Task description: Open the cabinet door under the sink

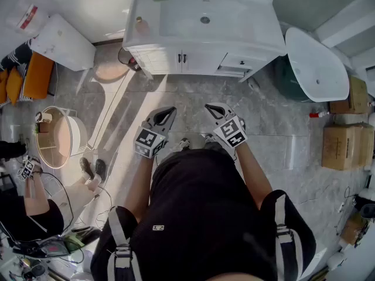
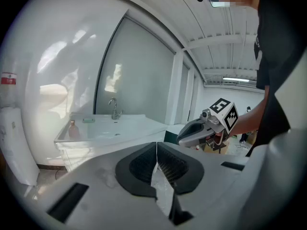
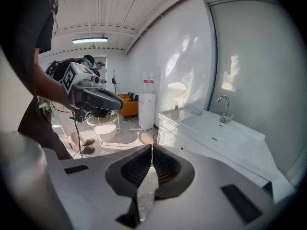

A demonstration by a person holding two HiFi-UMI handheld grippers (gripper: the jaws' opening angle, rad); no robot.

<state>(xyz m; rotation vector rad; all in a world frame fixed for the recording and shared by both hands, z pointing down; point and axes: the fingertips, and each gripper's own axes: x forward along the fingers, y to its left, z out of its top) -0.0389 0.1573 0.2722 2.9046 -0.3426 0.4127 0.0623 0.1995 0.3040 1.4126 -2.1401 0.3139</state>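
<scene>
I look steeply down in the head view on the white vanity (image 1: 258,40) at the far side of the grey marble-patterned floor (image 1: 187,95). Its white double cabinet doors (image 1: 167,61) sit shut under the sink, with two small dark handles (image 1: 181,58) side by side at the middle seam. Only this view shows them squarely. Both tongs hang over the floor well short of the doors, touching nothing.

The left gripper view shows the left tongs (image 2: 156,150) with their dark pads pressed together and nothing between them. Beyond them I see the vanity's tabletop (image 2: 144,123) with a chrome faucet (image 2: 114,108) and a small brown bottle (image 2: 72,128). The tongs' own body hides most of the cabinet front here.

The right gripper view shows the right tongs (image 3: 151,152) likewise closed and empty. It adds what lies left of the vanity: a white water dispenser (image 3: 147,110) and an orange sofa (image 3: 128,104).
</scene>
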